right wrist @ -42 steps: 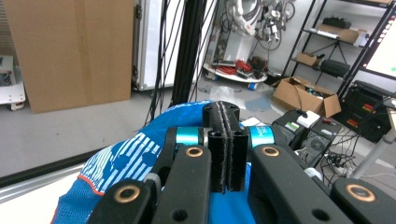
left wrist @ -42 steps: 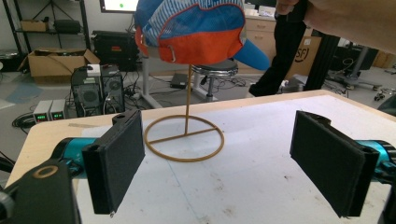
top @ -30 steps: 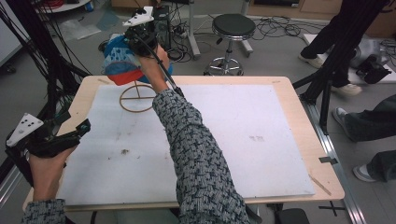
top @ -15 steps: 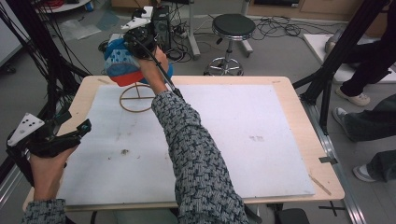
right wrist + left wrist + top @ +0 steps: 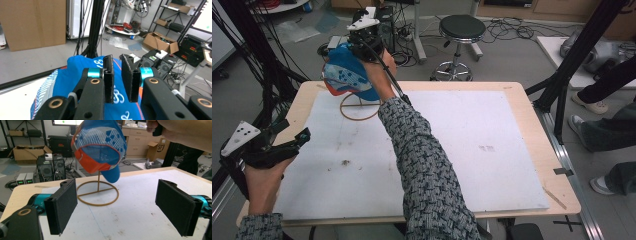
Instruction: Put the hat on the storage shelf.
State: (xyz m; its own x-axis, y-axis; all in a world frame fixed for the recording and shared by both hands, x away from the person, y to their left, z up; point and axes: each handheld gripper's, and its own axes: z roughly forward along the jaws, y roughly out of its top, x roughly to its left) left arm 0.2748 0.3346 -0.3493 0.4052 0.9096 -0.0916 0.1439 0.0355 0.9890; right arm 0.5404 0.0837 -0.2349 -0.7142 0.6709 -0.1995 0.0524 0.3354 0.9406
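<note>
High view: the cap (image 5: 346, 72), blue with white marks, sat on top of the stand (image 5: 360, 106), a thin wire ring with an upright stem, at the far left corner of the table (image 5: 532, 130). A white mat (image 5: 462, 150) covered most of the table, and the stand stood on the mat's far left part. The right gripper (image 5: 362, 37) was over the far side of the cap, right against its crown, with the hand (image 5: 377, 70) beside the cap and the patterned sleeve (image 5: 427, 175) running back across the mat. The left gripper (image 5: 294, 136) was held at the table's left edge, well apart from the stand, pointed toward it.

Left gripper view: the left gripper's (image 5: 116, 205) jaws stood wide with nothing between them. Beyond them the stand (image 5: 98, 193) rose from the mat, and the cap (image 5: 100, 145) hung tilted on its top, orange band and blue brim facing down. The right hand (image 5: 185, 132) showed above and beside the cap.

Right gripper view: the right gripper's (image 5: 117, 78) jaws had just been opening and stood a narrow slit apart, a gap showing between the pads, no cloth pinched there. The cap (image 5: 72, 75) lay directly under the jaws.
</note>
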